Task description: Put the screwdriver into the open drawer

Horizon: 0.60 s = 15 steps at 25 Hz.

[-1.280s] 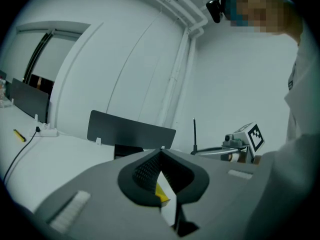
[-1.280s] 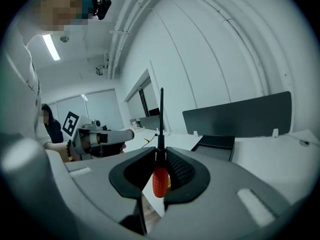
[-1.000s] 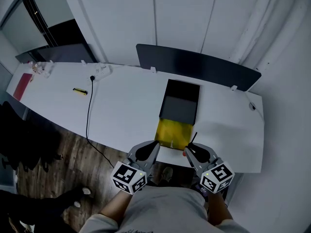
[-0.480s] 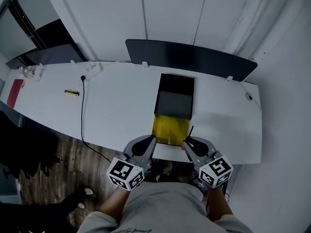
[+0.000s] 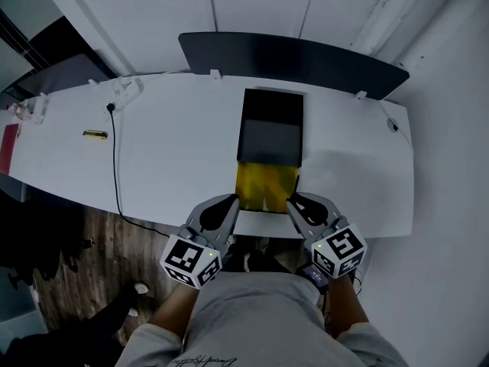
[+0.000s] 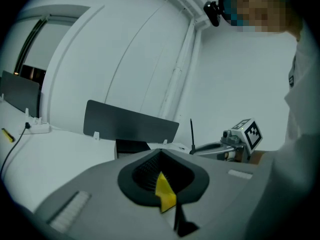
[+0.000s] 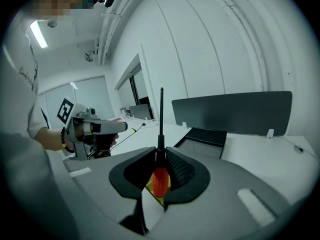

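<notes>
My right gripper (image 7: 161,151) is shut on the screwdriver (image 7: 160,180): its red handle sits between the jaws and its black shaft stands straight up past the tips. In the head view this gripper (image 5: 295,202) hovers at the right front corner of the open yellow drawer (image 5: 265,183). The drawer is pulled out of a black cabinet (image 5: 271,128) on the white desk (image 5: 176,167). My left gripper (image 5: 229,202) is at the drawer's left front corner. In its own view the left gripper (image 6: 160,154) has its jaws together with nothing between them, and yellow shows beneath.
A dark divider panel (image 5: 290,56) runs along the desk's back edge. A black cable (image 5: 114,167) trails off the front edge from a power strip (image 5: 126,92). A small yellow item (image 5: 95,134) lies far left. Wooden floor (image 5: 92,258) is below.
Both grippers have moved forward, closer to the yellow drawer's front corners, the right one carrying the screwdriver. The head view has shifted slightly left.
</notes>
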Available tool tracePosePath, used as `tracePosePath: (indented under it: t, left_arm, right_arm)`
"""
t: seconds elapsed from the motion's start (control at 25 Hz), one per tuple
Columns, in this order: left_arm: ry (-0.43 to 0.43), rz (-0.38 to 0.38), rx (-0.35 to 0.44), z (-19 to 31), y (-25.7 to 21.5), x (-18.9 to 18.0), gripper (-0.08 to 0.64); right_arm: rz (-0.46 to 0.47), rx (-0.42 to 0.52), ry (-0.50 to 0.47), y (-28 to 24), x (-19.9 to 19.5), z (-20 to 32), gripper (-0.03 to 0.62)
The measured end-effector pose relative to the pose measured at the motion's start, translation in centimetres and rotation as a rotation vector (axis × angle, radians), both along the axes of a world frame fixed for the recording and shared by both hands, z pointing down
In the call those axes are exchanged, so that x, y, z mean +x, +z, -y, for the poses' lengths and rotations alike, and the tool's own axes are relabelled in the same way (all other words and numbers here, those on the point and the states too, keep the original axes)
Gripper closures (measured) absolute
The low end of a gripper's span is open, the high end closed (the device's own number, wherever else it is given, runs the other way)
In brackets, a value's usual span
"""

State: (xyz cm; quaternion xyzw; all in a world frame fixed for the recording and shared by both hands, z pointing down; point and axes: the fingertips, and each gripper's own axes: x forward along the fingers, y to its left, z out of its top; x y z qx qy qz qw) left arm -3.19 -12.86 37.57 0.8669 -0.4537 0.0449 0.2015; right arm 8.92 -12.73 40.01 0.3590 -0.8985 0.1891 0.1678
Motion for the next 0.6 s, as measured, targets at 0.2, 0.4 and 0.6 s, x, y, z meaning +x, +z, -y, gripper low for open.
tracePosePath:
  t: [0.2, 0.4, 0.6]
  left_arm:
    - [0.003, 0.004, -0.02, 1.0, 1.3, -0.4, 0.558]
    - [0.01, 0.01, -0.031, 1.7, 2.3, -0.9, 0.558]
    - [0.01, 0.016, -0.045, 2.2, 3.6, -1.3, 0.558]
  right_arm:
    - [-0.039, -0.032, -0.004, 1.8, -0.2, 1.0, 0.512]
    - [-0.105, -0.047, -0.024, 3.7, -0.7, 1.8, 0.512]
    - [-0.147, -0.067, -0.042, 5.5, -1.0, 2.2, 0.512]
